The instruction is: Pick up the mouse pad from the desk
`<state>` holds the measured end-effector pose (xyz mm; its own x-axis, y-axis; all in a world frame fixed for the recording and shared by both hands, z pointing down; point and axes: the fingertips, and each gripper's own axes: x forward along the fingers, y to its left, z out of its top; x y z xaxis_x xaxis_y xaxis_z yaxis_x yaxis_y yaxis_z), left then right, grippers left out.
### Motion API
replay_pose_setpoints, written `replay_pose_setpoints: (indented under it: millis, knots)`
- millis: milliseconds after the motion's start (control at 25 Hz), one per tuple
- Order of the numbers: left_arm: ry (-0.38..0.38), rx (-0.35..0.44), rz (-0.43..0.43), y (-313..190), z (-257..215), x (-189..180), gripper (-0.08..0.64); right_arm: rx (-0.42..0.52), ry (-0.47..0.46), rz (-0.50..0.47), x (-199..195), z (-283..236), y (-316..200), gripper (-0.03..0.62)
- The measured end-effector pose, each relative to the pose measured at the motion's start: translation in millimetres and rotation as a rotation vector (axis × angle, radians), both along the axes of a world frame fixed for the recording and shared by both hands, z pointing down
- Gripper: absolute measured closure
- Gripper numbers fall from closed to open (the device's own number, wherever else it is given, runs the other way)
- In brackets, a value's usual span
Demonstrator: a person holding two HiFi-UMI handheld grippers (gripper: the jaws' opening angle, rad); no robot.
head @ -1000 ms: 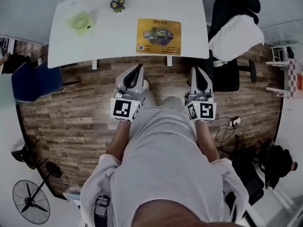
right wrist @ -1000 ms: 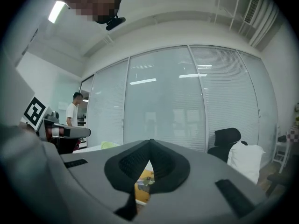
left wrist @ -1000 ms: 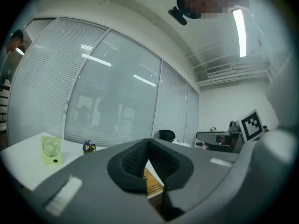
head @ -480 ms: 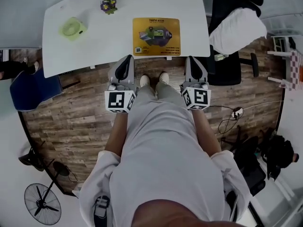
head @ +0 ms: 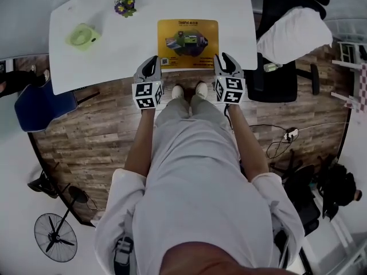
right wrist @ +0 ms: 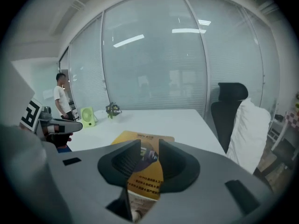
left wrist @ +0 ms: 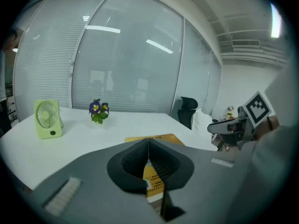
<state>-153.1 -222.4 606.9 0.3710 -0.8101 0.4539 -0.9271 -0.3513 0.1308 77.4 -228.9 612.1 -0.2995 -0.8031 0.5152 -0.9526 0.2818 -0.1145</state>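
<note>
Change: left gripper [head: 150, 67] and right gripper [head: 227, 63] have moved up to the near edge of the desk [head: 103, 62], flanking the mouse pad [head: 188, 42]; grasp comes next, I'd say.
Left fingers: clenched, empty.
Right fingers: opening, nothing between.
Pad: thin, flat, printed yellow rectangle on smooth white desk.

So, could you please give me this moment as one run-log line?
stage: pre-grasp | mouse pad: flat on desk, untouched | left tongs: shut, empty | right tongs: opening, empty
</note>
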Motion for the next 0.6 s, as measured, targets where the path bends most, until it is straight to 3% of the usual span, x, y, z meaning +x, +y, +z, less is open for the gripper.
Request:
replay_pose_setpoints:
  millis: [80,280,600]
  knots:
    - [-0.009,-0.061,-0.01,-10.1,23.7,-0.8,0.528,-0.077,0.004,-0.011,0.4,25.1,-8.4,0.443]
    - [-0.02,-0.214,-0.026,-33.1,72.6,0.3,0.347,-0.255,0.021,-0.013,5.9,81.3,-23.8,0.396]
    - [-0.049,-0.397,-0.096,-54.3,125.0,-5.4,0.296,-0.412,0.043,0.011,10.6,132.2,-40.9,0.39]
